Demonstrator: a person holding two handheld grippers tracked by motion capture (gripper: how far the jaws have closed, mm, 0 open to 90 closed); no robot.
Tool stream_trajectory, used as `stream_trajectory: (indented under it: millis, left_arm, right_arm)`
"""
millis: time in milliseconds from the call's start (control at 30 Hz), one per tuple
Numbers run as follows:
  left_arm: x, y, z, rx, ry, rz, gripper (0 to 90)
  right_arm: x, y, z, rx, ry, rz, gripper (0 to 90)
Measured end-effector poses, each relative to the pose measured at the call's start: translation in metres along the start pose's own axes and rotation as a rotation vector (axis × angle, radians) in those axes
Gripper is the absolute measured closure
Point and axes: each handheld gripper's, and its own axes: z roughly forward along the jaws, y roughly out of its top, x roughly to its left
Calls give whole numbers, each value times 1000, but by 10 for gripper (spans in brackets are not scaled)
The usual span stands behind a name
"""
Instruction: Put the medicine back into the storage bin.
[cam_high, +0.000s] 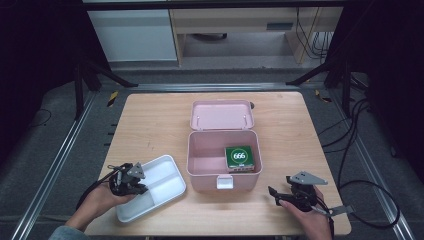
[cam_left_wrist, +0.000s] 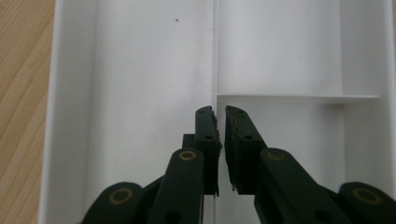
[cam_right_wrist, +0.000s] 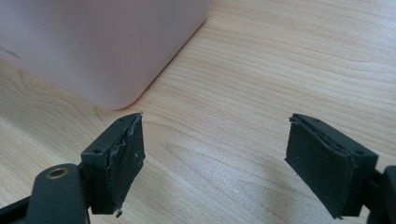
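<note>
A white divided tray (cam_high: 167, 181) lies at the table's front left. My left gripper (cam_high: 142, 189) reaches over its near-left end. In the left gripper view the left gripper (cam_left_wrist: 220, 114) has its jaws drawn almost together over the tray's (cam_left_wrist: 140, 93) long divider, with a thin white strip between the pads. A pink box (cam_high: 200, 180) stands open in the middle, its lid (cam_high: 222, 115) laid back. Inside it, at the right, lies a green pack (cam_high: 239, 156) marked 666. My right gripper (cam_high: 274, 196) rests open on the wood to the box's right. Between its jaws (cam_right_wrist: 215, 135) is bare wood, beside the box's corner (cam_right_wrist: 93, 42).
The wooden table (cam_high: 150, 125) has bare room on the left, on the right and behind the box. Metal rails and cables run along the floor on both sides. The box's front latch (cam_high: 224, 182) sticks out toward me.
</note>
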Motion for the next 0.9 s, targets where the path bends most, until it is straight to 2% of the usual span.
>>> stream_trajectory:
  millis: [200,367,467,633,900]
  left_arm:
    - [1,-3,0,-27,-16,-6,895]
    - [4,1,-10,-77,-3,4,897]
    - [7,9,-23,-87,10,33,897]
    - [12,23,-44,-110,32,58,897]
    - [28,44,-87,-147,81,74,897]
  right_arm:
    - [0,0,2,5,1,4,195]
    - [-1,-1,3,10,2,9,194]
    - [-2,-2,3,11,-2,15,194]
    - [-4,-1,2,4,-4,18,194]
    - [-3,3,6,0,4,7,194]
